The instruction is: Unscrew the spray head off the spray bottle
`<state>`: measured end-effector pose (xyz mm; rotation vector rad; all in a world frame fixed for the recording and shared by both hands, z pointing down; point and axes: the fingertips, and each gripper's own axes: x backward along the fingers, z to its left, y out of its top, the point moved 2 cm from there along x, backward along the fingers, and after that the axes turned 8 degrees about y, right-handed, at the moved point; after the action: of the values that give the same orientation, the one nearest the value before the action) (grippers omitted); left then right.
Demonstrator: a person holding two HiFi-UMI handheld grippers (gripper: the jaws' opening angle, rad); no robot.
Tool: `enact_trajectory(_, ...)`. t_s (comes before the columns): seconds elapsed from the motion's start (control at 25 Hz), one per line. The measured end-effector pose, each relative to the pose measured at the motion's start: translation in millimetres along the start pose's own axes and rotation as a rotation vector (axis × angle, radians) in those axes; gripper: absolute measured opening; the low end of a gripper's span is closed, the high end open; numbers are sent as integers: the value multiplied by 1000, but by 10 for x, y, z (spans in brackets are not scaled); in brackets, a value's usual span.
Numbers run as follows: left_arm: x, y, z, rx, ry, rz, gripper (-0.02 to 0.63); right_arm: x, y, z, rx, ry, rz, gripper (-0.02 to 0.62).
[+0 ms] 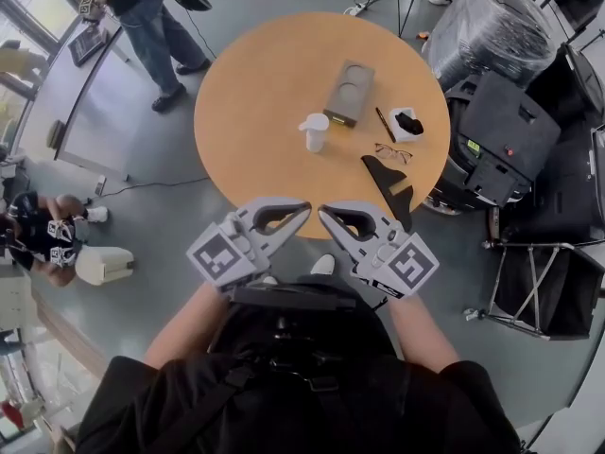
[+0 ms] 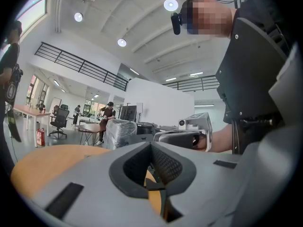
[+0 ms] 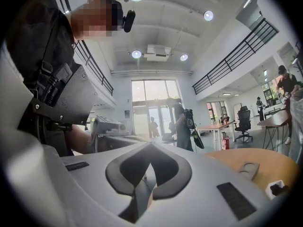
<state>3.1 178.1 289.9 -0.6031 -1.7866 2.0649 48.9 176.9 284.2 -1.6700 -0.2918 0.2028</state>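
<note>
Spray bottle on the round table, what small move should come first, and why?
Probably reach the left hand-held gripper forward toward the spray bottle, opening its jaws. Both it and the right hand-held gripper are shut, empty, near the table edge; the bottle stands untouched.

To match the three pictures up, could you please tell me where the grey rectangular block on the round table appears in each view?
Head view: the grey block lies upper centre on the round table, beside the white spray bottle.
Left gripper view: not in it; only part of the table shows, lower left.
Right gripper view: lower right, on the table.
Shared landmark: the round table.
</note>
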Motion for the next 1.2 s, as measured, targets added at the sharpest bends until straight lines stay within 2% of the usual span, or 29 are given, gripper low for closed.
enact_trajectory(0.4,-409,-7,122,10,93,6,3,192,-59,-447,-29,72,0,11)
enact_trajectory(0.68,-470,-85,315,15,108,22,3,100,-136,-670,-38,81,13,11)
enact_trajectory(0.88,-509,-133,557,-1,91,28,3,-44,-134,-822,-32,66,24,11)
enact_trajectory(1.2,-538,-104,1140,-35,26,27,3,-447,-160,-1204,-35,-6,44,11)
